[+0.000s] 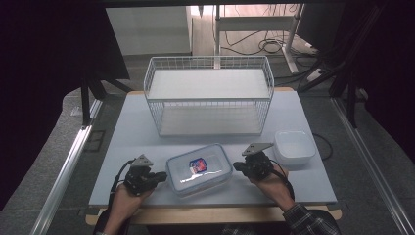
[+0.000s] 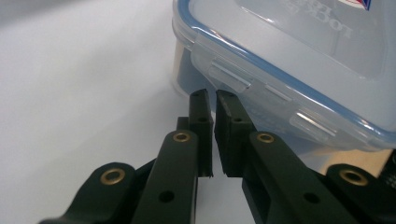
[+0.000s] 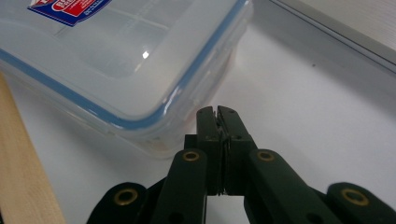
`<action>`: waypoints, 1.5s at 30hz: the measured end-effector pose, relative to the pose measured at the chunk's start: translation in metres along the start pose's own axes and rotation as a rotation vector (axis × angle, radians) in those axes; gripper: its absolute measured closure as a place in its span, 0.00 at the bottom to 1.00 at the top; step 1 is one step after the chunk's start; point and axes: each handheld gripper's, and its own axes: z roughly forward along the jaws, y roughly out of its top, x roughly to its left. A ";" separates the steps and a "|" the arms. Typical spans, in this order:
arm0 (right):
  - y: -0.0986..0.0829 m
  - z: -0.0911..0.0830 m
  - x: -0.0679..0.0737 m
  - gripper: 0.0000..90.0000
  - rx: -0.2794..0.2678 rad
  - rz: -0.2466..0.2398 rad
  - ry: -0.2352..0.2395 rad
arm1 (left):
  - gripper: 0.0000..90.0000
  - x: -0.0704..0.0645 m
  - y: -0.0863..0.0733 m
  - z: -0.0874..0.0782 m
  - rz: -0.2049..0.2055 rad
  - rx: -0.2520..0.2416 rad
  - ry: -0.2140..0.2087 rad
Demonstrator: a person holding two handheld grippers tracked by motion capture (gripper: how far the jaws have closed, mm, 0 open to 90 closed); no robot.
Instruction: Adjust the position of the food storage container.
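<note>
A clear plastic box with a blue-sealed snap lid and a red and blue label lies on the white tabletop near the front edge. My left gripper is at the box's left side, my right gripper at its right side. In the left gripper view the jaws stand shut with only a thin slit and nothing between them, their tips just short of a side latch of the box. In the right gripper view the jaws are pressed together beside a rounded corner of the box.
A white wire basket shelf stands behind the box at the table's middle back. A white square tub sits to the right of my right gripper. The table's wooden front edge runs close under the box.
</note>
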 end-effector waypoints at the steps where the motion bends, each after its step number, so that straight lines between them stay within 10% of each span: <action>1: -0.001 -0.001 -0.001 0.98 0.006 0.010 -0.007 | 0.95 0.000 0.005 0.004 0.007 0.003 0.005; 21: -0.012 -0.009 -0.013 0.99 0.037 0.049 -0.079 | 0.98 0.012 0.060 0.050 0.076 0.006 0.059; 45: -0.024 -0.043 -0.017 0.36 -0.120 0.021 -0.131 | 0.12 0.004 0.011 0.002 0.107 -0.126 0.089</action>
